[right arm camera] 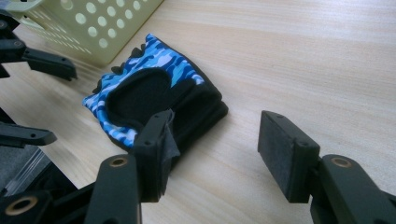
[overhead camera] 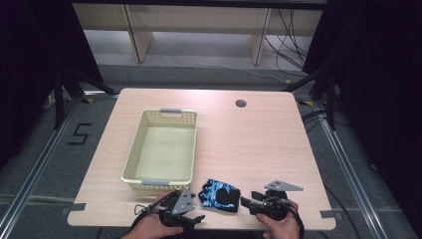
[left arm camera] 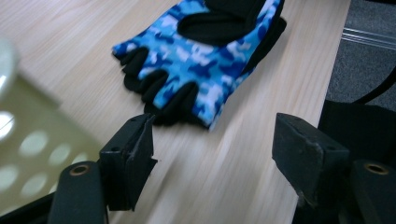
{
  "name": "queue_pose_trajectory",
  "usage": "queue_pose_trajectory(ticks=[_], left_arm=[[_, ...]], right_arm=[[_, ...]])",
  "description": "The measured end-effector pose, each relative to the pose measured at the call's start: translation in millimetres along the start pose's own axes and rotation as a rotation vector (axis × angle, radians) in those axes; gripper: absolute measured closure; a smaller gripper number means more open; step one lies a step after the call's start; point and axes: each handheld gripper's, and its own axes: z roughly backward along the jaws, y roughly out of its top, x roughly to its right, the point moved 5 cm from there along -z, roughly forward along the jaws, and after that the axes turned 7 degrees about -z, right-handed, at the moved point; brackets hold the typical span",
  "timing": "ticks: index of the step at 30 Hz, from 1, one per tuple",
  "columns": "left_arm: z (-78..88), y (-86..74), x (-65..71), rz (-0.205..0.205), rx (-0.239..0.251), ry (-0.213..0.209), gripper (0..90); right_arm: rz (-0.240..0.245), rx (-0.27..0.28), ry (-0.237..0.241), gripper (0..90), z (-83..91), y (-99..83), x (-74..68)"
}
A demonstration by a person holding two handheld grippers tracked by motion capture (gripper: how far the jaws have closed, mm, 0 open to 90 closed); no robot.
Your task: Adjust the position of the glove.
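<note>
Glove: blue camouflage fingerless glove with black palm patch, lying flat on the desk near its front edge, between the two grippers.
Left gripper: held in the person's left hand at the desk's front edge; fingers apart, holding nothing.
Glove relative to left fingers: just ahead of the tips, its short finger ends nearest them; the left finger is close to the glove's edge, contact not clear.
Right gripper: held in the right hand; fingers apart, holding nothing.
Glove relative to right fingers: cuff end just beyond and partly behind the left finger; the right finger stands over bare desk.
Basket: pale yellow perforated plastic basket, grey handles, just beyond the left gripper's fingers.
</note>
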Motion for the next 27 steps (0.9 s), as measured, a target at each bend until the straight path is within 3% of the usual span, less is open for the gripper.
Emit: queue_pose_trajectory(ticks=[2, 6, 10, 11, 14, 15, 16, 17, 23, 24, 25, 26, 27], left_arm=[[-3.1, 3.3, 1.3, 0.005, 0.003, -0.003, 28.7], [-12.3, 16.3, 3.2, -0.041, -0.011, 0.007, 27.8], [-15.6, 19.1, -1.9, -0.063, -0.033, 0.006, 29.8], [-17.7, 19.0, -2.1, -0.039, -0.031, 0.005, 29.6], [-19.5, 19.0, -4.5, -0.036, -0.037, 0.006, 29.5], [-20.0, 18.4, -5.4, -0.044, -0.048, 0.009, 30.0], [-21.0, 18.6, -4.8, -0.049, -0.045, 0.005, 29.8], [-22.1, 17.9, -4.7, -0.050, -0.054, 0.006, 29.6], [-28.9, 13.9, -3.9, -0.053, -0.085, -0.005, 29.5], [-30.3, 14.0, -3.0, -0.040, -0.079, -0.005, 29.5], [-30.4, 13.8, -4.3, -0.056, -0.093, 0.000, 29.8], [-31.2, 15.0, -3.7, -0.054, -0.089, 0.000, 31.4], [-31.2, 15.0, -3.7, -0.054, -0.089, 0.000, 34.5]], right_arm=[[-0.003, -0.004, 0.003, 46.6, -0.5, -0.3, -0.3], [0.008, -0.005, 0.012, 46.2, -1.7, -1.0, -2.1], [0.004, -0.014, 0.018, 46.0, -2.1, -1.6, -2.7], [0.006, -0.014, 0.017, 45.9, -2.2, -1.5, -2.2], [0.003, -0.011, 0.013, 45.9, -2.1, -1.3, -1.3], [-0.042, -0.005, 0.026, 45.9, -2.3, -2.2, -5.0], [-0.025, -0.011, 0.001, 45.8, -0.5, -1.8, -3.0], [-0.030, -0.004, 0.016, 45.6, -1.7, -1.3, -3.4], [-0.035, -0.012, 0.006, 45.5, -2.8, -1.8, -3.6], [-0.046, -0.018, 0.010, 45.4, -2.9, -2.2, -4.5], [-0.046, -0.017, 0.018, 45.2, -3.2, -2.2, -5.0], [-0.005, -0.007, 0.015, 44.9, -4.4, -1.1, -1.6], [-0.005, -0.007, 0.015, 44.9, -4.4, -1.1, -1.6]])
